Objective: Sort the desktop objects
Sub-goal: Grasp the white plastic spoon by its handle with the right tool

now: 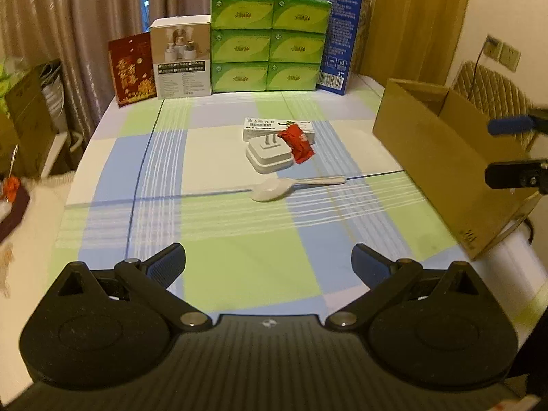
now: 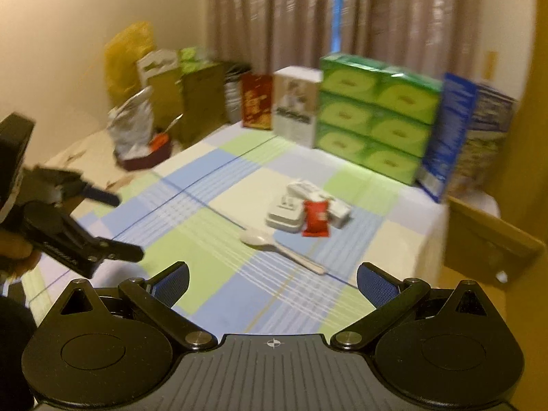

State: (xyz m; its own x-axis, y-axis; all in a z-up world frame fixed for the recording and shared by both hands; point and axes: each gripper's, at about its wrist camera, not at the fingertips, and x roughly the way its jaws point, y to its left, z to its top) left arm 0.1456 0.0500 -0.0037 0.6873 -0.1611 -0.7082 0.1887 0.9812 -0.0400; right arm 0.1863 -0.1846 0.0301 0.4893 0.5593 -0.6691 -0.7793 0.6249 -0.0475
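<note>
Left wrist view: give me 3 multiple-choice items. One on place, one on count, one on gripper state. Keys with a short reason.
1. Where does the red packet lie?
A. inside the cardboard box
B. propped on the white plug adapter and the small white carton
C. under the spoon

2. How many green tissue packs show in the stack?
A. four
B. six
C. nine

3. How stands the left gripper?
A. open, empty
B. shut on the spoon
C. shut on the packet

Key:
1 B, it leans across the adapter and carton.
2 B, the stack is two wide, three high.
3 A, the left gripper has its fingers wide apart over bare cloth, short of the spoon.
</note>
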